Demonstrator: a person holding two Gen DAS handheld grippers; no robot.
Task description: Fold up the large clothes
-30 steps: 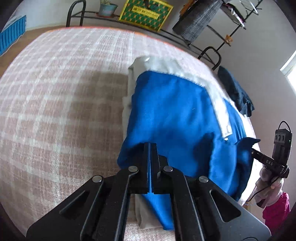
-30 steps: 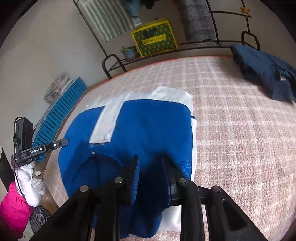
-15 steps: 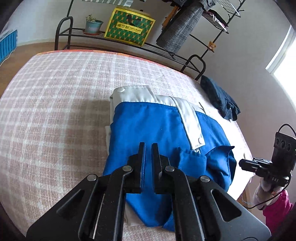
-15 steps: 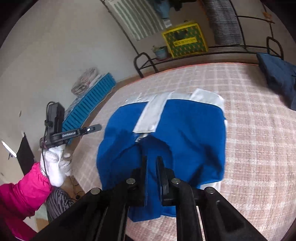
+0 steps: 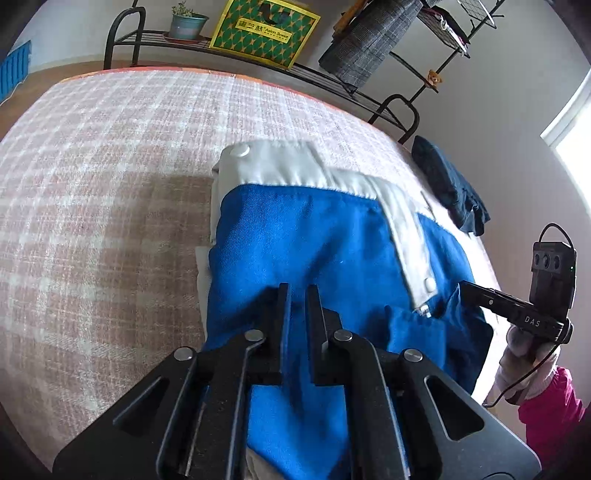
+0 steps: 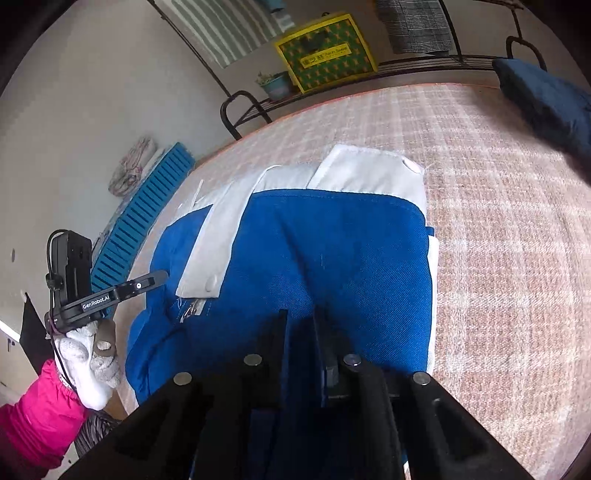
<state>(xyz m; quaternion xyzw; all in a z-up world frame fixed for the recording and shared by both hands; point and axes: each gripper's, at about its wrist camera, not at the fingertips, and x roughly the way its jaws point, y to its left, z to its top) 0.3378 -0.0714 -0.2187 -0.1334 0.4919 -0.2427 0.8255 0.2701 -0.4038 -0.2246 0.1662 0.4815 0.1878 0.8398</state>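
A blue jacket with white trim (image 5: 325, 240) lies folded on the plaid bed cover (image 5: 92, 192); it also shows in the right wrist view (image 6: 332, 251). My left gripper (image 5: 298, 291) hovers over its near left part, jaws a narrow gap apart with nothing between them. My right gripper (image 6: 300, 317) hovers over the near edge of the jacket, jaws slightly apart and empty. Each gripper shows from the side in the other's view: the right one (image 5: 517, 314) at the jacket's right edge, the left one (image 6: 122, 291) at its left edge.
A dark navy garment (image 5: 450, 188) lies at the far right of the bed, also in the right wrist view (image 6: 546, 99). A metal rack with a yellow-green box (image 5: 266, 29) and a potted plant (image 5: 186, 24) stands behind the bed. A blue slatted panel (image 6: 136, 225) lies on the floor.
Both grippers let go of the blue jacket, which now lies flat. They lifted a little and then came closer over it. Both sets of jaws stand slightly wider than half a second ago.
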